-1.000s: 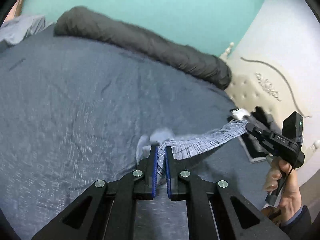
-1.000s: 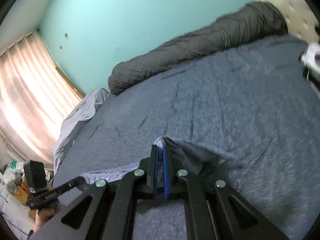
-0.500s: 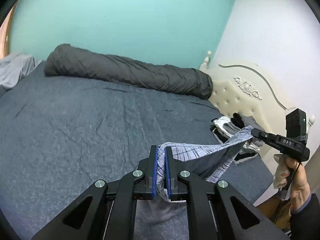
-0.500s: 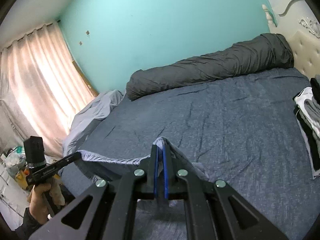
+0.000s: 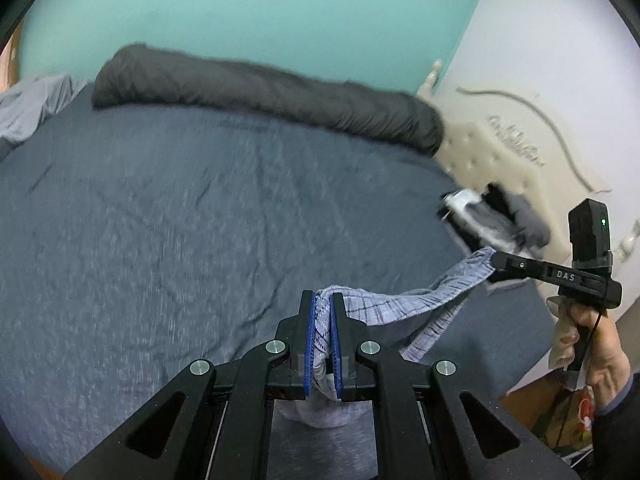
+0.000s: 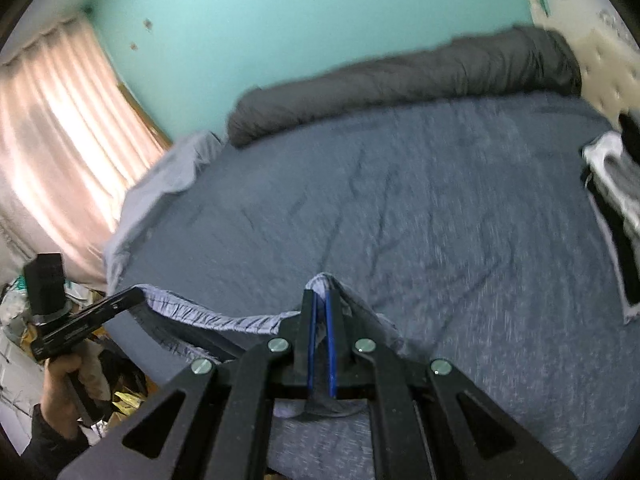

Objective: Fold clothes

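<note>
A light blue plaid garment (image 5: 400,308) hangs stretched in the air between my two grippers, over the near edge of the bed. My left gripper (image 5: 322,298) is shut on one bunched end of it. In the same view my right gripper (image 5: 494,260), held by a hand, pinches the other end at the right. From the right wrist, my right gripper (image 6: 321,294) is shut on the cloth, and the garment (image 6: 224,316) sags leftward to my left gripper (image 6: 138,294). Part of the garment droops below both sets of jaws.
The bed (image 5: 180,220) has a dark blue-grey sheet with a rolled dark grey duvet (image 5: 260,96) along its far side. A pile of clothes (image 5: 480,216) lies by the cream headboard (image 5: 520,160). A pale grey sheet (image 6: 160,184) and a curtain (image 6: 60,120) are at the left.
The garment went from lying low on the bed to hanging lifted between the grippers. Both views have since tipped back toward the bed and blurred. Both grips are unchanged.
</note>
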Demonstrator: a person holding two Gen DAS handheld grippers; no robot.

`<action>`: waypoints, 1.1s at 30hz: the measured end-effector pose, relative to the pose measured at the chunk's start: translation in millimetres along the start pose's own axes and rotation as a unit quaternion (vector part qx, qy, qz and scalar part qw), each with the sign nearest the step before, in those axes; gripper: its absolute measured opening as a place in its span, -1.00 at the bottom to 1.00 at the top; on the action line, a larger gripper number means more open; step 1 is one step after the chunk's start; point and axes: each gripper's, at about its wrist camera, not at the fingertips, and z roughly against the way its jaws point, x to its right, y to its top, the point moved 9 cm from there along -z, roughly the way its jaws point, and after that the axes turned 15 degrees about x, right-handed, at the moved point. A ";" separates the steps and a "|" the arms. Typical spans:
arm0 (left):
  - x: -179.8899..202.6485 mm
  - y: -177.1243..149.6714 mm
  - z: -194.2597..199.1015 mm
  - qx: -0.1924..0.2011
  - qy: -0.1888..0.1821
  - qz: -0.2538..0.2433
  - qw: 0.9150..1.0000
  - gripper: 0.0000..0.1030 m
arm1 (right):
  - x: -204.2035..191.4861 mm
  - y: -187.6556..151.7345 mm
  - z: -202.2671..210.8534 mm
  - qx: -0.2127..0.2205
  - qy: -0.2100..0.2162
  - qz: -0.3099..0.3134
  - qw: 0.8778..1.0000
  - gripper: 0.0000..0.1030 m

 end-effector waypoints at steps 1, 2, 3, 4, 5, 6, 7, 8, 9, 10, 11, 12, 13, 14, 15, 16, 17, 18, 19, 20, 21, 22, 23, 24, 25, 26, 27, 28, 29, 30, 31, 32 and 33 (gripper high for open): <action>-5.0 -6.4 -9.2 -0.009 0.004 0.002 1.000 -0.86 | 6.4 -9.1 -16.1 -0.013 -0.006 -0.003 1.000 -0.92; -10.3 -12.9 -18.8 -0.018 0.009 0.004 1.000 -0.86 | 12.0 -16.4 -28.9 -0.021 -0.008 -0.008 1.000 -0.92; -15.2 -18.4 -27.9 -0.026 0.013 0.006 1.000 -0.86 | 16.4 -23.1 -42.4 -0.029 -0.008 -0.015 0.999 -0.92; -20.0 -23.8 -37.0 -0.034 0.017 0.008 0.999 -0.86 | 20.8 -29.7 -56.0 -0.037 -0.008 -0.022 0.999 -0.92; -25.0 -29.4 -47.0 -0.043 0.021 0.008 0.999 -0.86 | 24.8 -35.7 -68.9 -0.045 -0.008 -0.029 0.999 -0.92; -29.6 -33.4 -55.3 -0.049 0.025 0.009 0.998 -0.86 | 27.9 -39.7 -80.0 -0.051 -0.011 -0.031 0.998 -0.92; -34.5 -36.9 -63.8 -0.054 0.029 0.012 0.998 -0.86 | 31.7 -43.8 -93.4 -0.056 -0.013 -0.035 0.998 -0.92; -41.4 -39.2 -71.0 -0.057 0.033 0.018 0.998 -0.86 | 35.0 -47.0 -107.5 -0.062 -0.012 -0.043 0.997 -0.92; -48.8 -41.2 -77.8 -0.060 0.037 0.024 0.997 -0.86 | 37.5 -48.6 -117.0 -0.065 -0.013 -0.048 0.997 -0.92; -56.8 -43.8 -84.4 -0.063 0.041 0.031 0.997 -0.86 | 40.4 -50.2 -124.7 -0.067 -0.021 -0.048 0.996 -0.92; -65.0 -46.4 -90.8 -0.066 0.045 0.039 0.996 -0.86 | 43.3 -51.8 -132.3 -0.069 -0.028 -0.048 0.996 -0.91; -72.0 -49.1 -96.7 -0.070 0.049 0.045 0.995 -0.86 | 46.2 -53.4 -139.9 -0.071 -0.035 -0.048 0.996 -0.86; -78.8 -51.8 -102.4 -0.073 0.054 0.051 0.995 -0.86 | 49.1 -55.0 -147.5 -0.072 -0.043 -0.048 0.995 -0.86; -87.0 -55.4 -107.9 -0.078 0.060 0.056 0.994 -0.86 | 52.0 -56.6 -155.0 -0.074 -0.050 -0.048 0.995 -0.84; -93.3 -58.3 -111.7 -0.081 0.065 0.059 0.993 -0.86 | 54.9 -58.2 -162.6 -0.076 -0.057 -0.048 0.994 -0.75; -98.3 -60.4 -115.0 -0.083 0.067 0.063 0.992 -0.86 | 57.7 -59.8 -170.1 -0.078 -0.065 -0.049 0.994 -0.69; -103.2 -62.4 -118.4 -0.085 0.068 0.067 0.992 -0.86 | 59.3 -62.1 -176.4 -0.081 -0.070 -0.049 0.993 -0.63; -106.8 -64.3 -120.7 -0.087 0.070 0.070 0.991 -0.86 | 55.7 -67.3 -178.1 -0.087 -0.068 -0.050 0.993 -0.45; -109.7 -66.5 -122.8 -0.089 0.071 0.071 0.991 -0.86 | 52.1 -72.5 -179.7 -0.093 -0.066 -0.050 0.992 -0.30; -112.5 -68.8 -124.9 -0.092 0.073 0.072 0.990 -0.86 | 48.6 -77.7 -181.4 -0.099 -0.063 -0.051 0.992 -0.29; -113.5 -71.0 -126.2 -0.093 0.073 0.073 0.990 -0.86 | 45.0 -82.9 -183.0 -0.105 -0.061 -0.052 0.991 -0.29; -114.1 -73.3 -127.2 -0.094 0.073 0.073 0.990 -0.86 | 41.4 -88.1 -184.6 -0.111 -0.059 -0.053 0.991 -0.30; -114.0 -74.7 -127.5 -0.095 0.073 0.074 0.990 -0.86 | 37.8 -93.3 -186.2 -0.118 -0.057 -0.054 0.990 -0.29; -113.2 -75.9 -127.1 -0.094 0.072 0.077 0.990 -0.86 | 34.2 -98.5 -187.8 -0.124 -0.055 -0.055 0.989 -0.29; -112.6 -76.8 -126.3 -0.093 0.072 0.079 0.990 -0.86 | 30.6 -103.7 -189.3 -0.130 -0.053 -0.055 0.989 -0.29; -111.0 -78.5 -125.3 -0.092 0.071 0.081 0.990 -0.86 | 27.1 -108.8 -190.9 -0.136 -0.050 -0.056 0.988 -0.29; -109.5 -78.8 -124.1 -0.091 0.069 0.082 0.990 -0.86 | 23.5 -114.0 -192.4 -0.142 -0.048 -0.057 0.987 -0.30; -108.3 -78.0 -122.8 -0.089 0.068 0.082 0.990 -0.86 | 19.9 -119.1 -193.9 -0.148 -0.046 -0.058 0.986 -0.30; -107.3 -77.1 -121.5 -0.088 0.067 0.083 0.990 -0.86 | 16.3 -124.3 -195.5 -0.154 -0.044 -0.059 0.985 -0.30; -106.9 -76.8 -120.5 -0.087 0.067 0.083 0.990 -0.86 | 12.7 -129.4 -197.0 -0.160 -0.042 -0.059 0.984 -0.30; -106.8 -76.7 -119.4 -0.087 0.067 0.083 0.990 -0.86 | 9.1 -134.5 -198.4 -0.166 -0.039 -0.060 0.984 -0.30; -106.4 -76.4 -118.9 -0.087 0.066 0.083 0.991 -0.86 | 5.6 -139.6 -199.9 -0.172 -0.037 -0.061 0.983 -0.30; -106.3 -76.5 -118.2 -0.086 0.066 0.084 0.991 -0.86 | 2.0 -144.8 -201.4 -0.178 -0.035 -0.062 0.981 -0.29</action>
